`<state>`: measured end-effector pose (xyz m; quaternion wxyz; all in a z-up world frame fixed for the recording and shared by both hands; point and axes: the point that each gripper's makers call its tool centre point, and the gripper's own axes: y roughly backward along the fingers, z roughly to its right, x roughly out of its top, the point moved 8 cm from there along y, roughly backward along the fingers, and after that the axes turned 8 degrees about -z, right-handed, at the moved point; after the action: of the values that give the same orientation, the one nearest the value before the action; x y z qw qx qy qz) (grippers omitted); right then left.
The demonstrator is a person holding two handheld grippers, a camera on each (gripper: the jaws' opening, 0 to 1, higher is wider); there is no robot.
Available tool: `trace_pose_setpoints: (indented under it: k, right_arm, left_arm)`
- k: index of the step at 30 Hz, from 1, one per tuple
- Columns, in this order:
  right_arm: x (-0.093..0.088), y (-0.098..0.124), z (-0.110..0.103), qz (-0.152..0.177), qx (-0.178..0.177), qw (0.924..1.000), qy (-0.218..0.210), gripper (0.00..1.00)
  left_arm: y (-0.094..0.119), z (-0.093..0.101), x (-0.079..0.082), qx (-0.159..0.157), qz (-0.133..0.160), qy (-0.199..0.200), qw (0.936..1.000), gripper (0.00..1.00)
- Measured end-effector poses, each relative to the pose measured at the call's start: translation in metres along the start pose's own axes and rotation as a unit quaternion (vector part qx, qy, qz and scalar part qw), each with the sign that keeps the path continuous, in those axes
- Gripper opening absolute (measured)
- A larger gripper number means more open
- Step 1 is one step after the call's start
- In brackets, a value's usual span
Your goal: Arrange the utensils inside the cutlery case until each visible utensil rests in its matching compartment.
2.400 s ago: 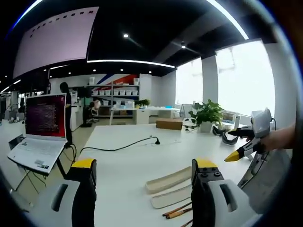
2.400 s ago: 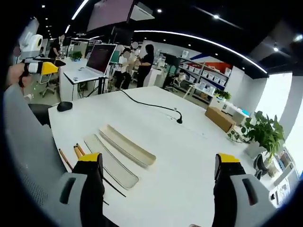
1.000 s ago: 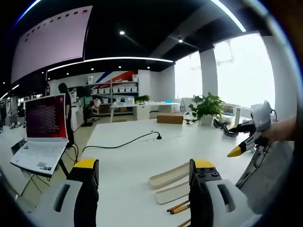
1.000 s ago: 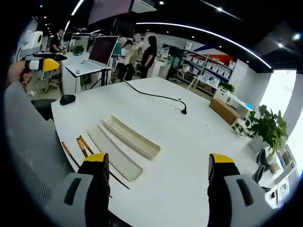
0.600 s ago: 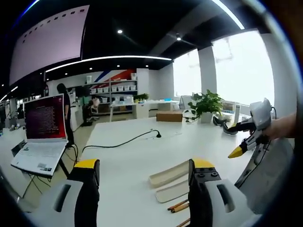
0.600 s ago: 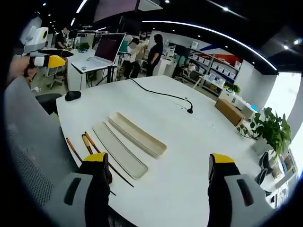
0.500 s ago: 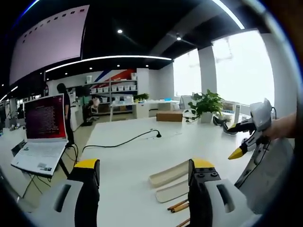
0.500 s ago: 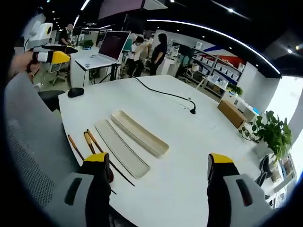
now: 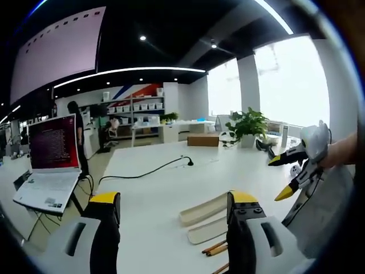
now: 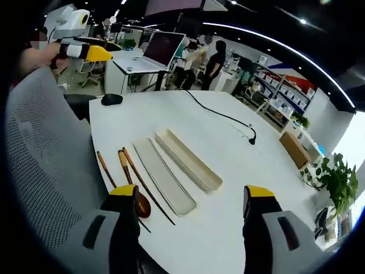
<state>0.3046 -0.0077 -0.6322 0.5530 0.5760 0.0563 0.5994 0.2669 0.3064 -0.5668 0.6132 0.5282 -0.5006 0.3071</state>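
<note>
The beige cutlery case lies in two long parts on the white table (image 10: 239, 171): a deeper tray (image 10: 188, 160) and a flat lid (image 10: 162, 178) beside it. Wooden utensils (image 10: 126, 171), a dark-bowled spoon and thin chopsticks, lie loose on the table left of the lid, outside the case. My right gripper (image 10: 193, 194) hovers open above the table's near edge, nothing between its jaws. In the left gripper view the tray (image 9: 205, 208), the lid (image 9: 208, 229) and the utensils (image 9: 214, 249) sit low between my open left gripper's (image 9: 173, 200) jaws. The right gripper (image 9: 279, 178) also appears there, open.
A grey mesh chair back (image 10: 45, 160) stands close at the left. A black mouse (image 10: 112, 99), a black cable (image 10: 222, 117), a cardboard box (image 10: 295, 149) and a plant (image 10: 336, 182) are on the table. A laptop (image 9: 48, 154) stands on a side stand. The left gripper (image 10: 94, 50) is held high.
The right gripper view has tipped down toward the table's near edge, so the utensils show more fully. In the left gripper view the right gripper has sunk a little. The case and utensils lie unmoved.
</note>
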Motion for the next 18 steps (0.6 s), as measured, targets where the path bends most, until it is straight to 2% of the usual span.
trace_pose_setpoints:
  k: [7, 12, 14, 16, 18]
  right_arm:
    - [0.003, -0.006, -0.014, -0.007, 0.03, 0.9994, 0.018, 0.74]
    - [0.003, -0.009, -0.02, -0.015, 0.049, 0.9981, 0.035, 0.72]
    - [0.004, -0.009, -0.021, -0.016, 0.057, 0.9974, 0.04, 0.69]
    - [0.008, -0.011, -0.025, -0.008, 0.084, 0.9961, 0.025, 0.65]
    - [0.012, -0.012, -0.024, -0.003, 0.091, 0.9957, 0.017, 0.67]
  left_arm:
    - [0.001, -0.002, 0.0, 0.01, 0.001, -0.006, 0.9999, 0.82]
    - [0.0, -0.003, -0.001, 0.008, -0.002, -0.004, 1.0, 0.81]
    - [0.0, -0.003, -0.001, 0.009, -0.002, -0.003, 1.0, 0.81]
    - [0.0, -0.003, -0.001, 0.009, -0.004, -0.003, 1.0, 0.81]
    - [0.0, -0.004, -0.002, 0.008, -0.005, 0.001, 1.0, 0.81]
